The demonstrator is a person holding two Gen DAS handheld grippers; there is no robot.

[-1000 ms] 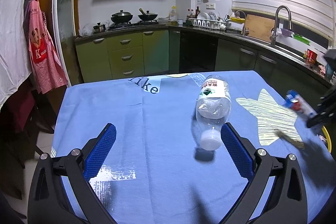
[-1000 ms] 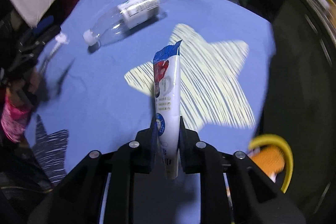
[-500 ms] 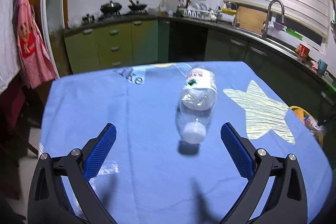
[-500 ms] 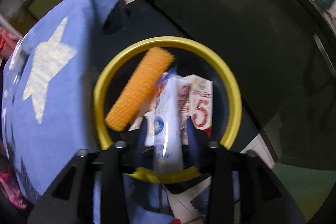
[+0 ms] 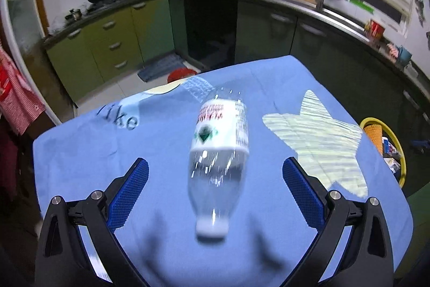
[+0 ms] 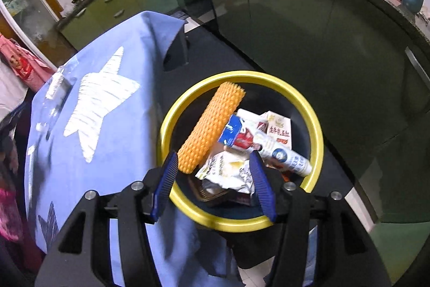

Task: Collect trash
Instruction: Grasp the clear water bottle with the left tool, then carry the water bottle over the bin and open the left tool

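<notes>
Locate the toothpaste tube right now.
Right wrist view: the toothpaste tube lies in the yellow-rimmed bin, right of the orange foam roll, atop wrappers, clear of the opening right gripper.

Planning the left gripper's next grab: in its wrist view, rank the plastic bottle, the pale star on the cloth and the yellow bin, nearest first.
1. Plastic bottle, lying between the open fingers, cap toward the camera.
2. Pale star, on the cloth, right of the bottle.
3. Yellow bin, beyond the table's right edge.
</notes>
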